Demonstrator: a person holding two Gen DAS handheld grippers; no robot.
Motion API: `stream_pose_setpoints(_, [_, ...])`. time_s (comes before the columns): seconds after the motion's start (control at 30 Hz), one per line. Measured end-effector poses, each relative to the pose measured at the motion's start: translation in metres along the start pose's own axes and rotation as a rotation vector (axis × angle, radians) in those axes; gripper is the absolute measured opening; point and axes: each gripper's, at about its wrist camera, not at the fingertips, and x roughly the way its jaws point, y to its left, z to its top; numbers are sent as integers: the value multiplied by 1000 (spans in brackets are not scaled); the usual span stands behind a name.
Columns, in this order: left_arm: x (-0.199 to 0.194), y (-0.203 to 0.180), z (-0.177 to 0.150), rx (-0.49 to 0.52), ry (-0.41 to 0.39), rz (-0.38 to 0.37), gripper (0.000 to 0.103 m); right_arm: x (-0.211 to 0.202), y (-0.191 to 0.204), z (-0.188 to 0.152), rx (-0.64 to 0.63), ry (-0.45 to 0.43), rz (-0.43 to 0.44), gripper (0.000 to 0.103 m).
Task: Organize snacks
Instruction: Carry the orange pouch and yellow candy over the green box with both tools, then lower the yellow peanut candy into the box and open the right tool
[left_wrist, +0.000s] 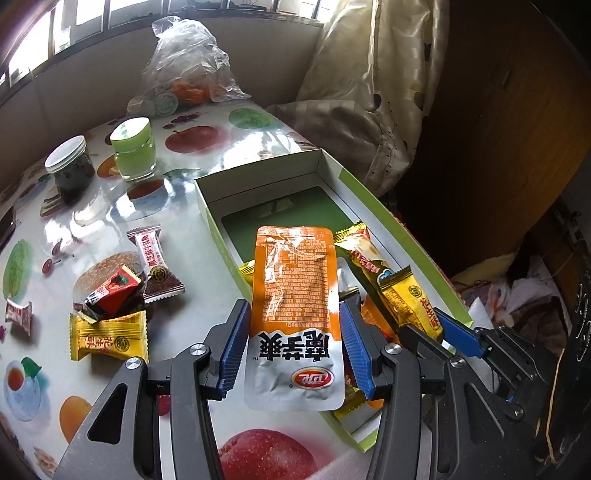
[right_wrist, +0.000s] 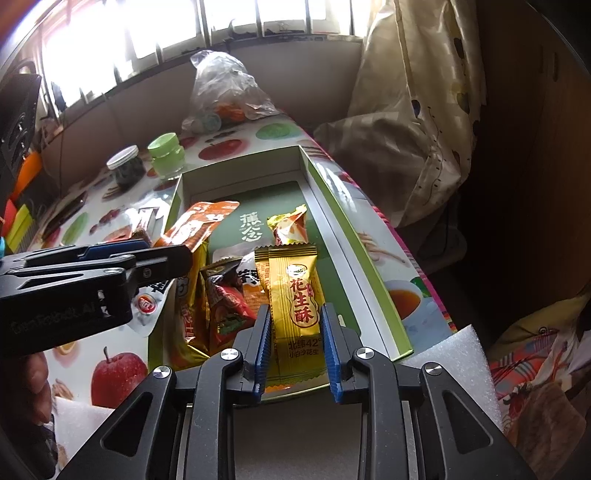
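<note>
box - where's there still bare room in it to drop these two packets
The far half of the box is free: bare green floor between the back wall and the small yellow-orange packet. The near half is crowded with piled wrappers. Left hand-held gripper holds the orange pouch, right hand-held gripper the gold bar.

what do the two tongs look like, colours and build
Both match. The left tongs have black angular arms with triangular cut-outs, silver round bolt heads at the joints, and blue ribbed pads. The right tongs are built the same. Seen side-on from the right wrist camera, the left tool's black body carries faint white lettering, unreadable. No cables or sleeves show.
</note>
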Motion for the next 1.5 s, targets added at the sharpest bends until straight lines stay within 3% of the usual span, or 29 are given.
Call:
stream_pose_setpoints(0.73, [4, -3, -2, 5, 9, -3, 53, -4, 1, -2, -8, -16, -15, 47])
stream_pose_setpoints(1.5, [-33, -3, -16, 0, -67, 18, 53, -32, 2, -8, 24, -67, -34, 51])
